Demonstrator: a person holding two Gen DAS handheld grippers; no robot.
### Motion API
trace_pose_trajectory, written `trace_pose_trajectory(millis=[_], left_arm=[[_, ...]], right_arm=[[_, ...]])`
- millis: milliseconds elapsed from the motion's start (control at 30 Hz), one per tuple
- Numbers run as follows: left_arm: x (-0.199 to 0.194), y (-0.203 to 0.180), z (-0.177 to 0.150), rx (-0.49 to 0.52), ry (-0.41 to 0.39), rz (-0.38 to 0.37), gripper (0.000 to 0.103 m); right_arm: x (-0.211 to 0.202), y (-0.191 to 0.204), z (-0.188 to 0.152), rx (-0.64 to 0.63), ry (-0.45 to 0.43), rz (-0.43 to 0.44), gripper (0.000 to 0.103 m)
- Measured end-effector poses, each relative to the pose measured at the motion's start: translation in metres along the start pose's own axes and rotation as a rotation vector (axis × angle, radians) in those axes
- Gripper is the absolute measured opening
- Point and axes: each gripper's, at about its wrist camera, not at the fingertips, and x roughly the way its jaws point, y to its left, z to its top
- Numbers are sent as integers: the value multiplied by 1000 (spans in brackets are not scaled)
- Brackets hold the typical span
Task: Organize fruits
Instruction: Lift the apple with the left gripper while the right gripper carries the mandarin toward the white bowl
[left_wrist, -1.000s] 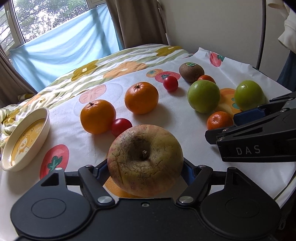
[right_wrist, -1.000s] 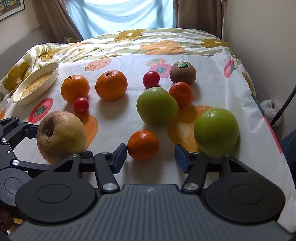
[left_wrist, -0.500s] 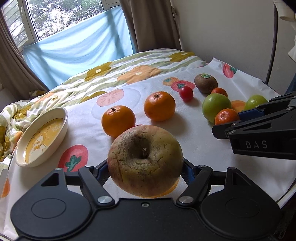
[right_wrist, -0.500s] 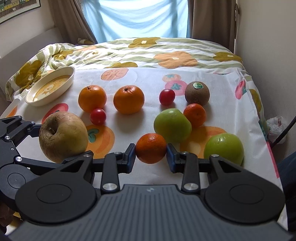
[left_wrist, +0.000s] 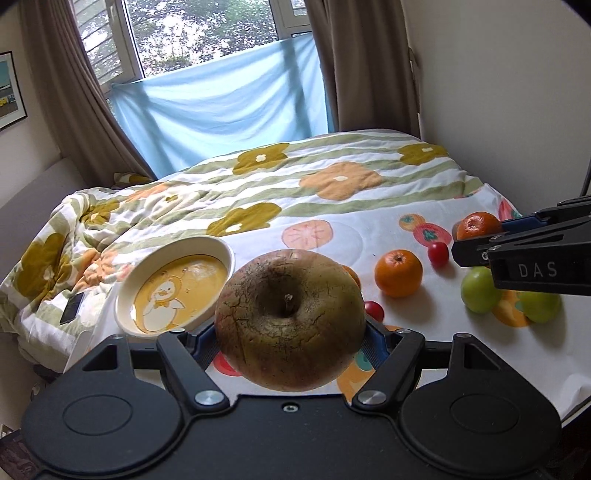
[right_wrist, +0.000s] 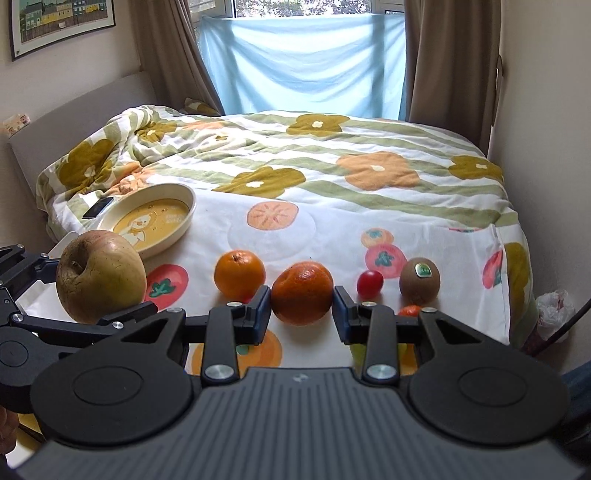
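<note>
My left gripper (left_wrist: 290, 334) is shut on a large brownish-yellow apple (left_wrist: 290, 319) and holds it above the cloth, just right of a cream dish with a duck picture (left_wrist: 173, 288). The apple also shows in the right wrist view (right_wrist: 99, 280). My right gripper (right_wrist: 302, 306) is shut on a small mandarin (right_wrist: 303, 291), lifted above the table; the mandarin shows in the left wrist view (left_wrist: 478, 226) too. On the cloth lie an orange (right_wrist: 239, 273), a cherry tomato (right_wrist: 370, 282), a kiwi (right_wrist: 420, 280) and two green apples (left_wrist: 480, 290).
The fruit-print cloth (right_wrist: 306, 232) covers a table against a bed with a flowered quilt (right_wrist: 332, 166). A phone (right_wrist: 98, 207) lies left of the dish. A second cherry tomato (left_wrist: 373, 310) sits behind the held apple. A wall stands close on the right.
Both grippers have risen with their fruit. The left one has carried the apple leftwards to beside the dish. The right one, open a second ago, closed on the mandarin and lifted it.
</note>
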Motion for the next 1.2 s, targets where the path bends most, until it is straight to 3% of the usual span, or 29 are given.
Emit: trace_pose_trajectory(millis=[367,667,933,1200], left_arm=[[20,85,26,-27,-14,46,79],[60,162,44,-18,0,49,79],[117,210,51,-2,33,10,79],[176,221,51,59,72,-70,79]], right_arm=[[28,66,55,11,-43,58,50],[86,132,100,12,-28,81,50],[155,168,120,35,30,54,50],[209,180,123,67,82,1,50]])
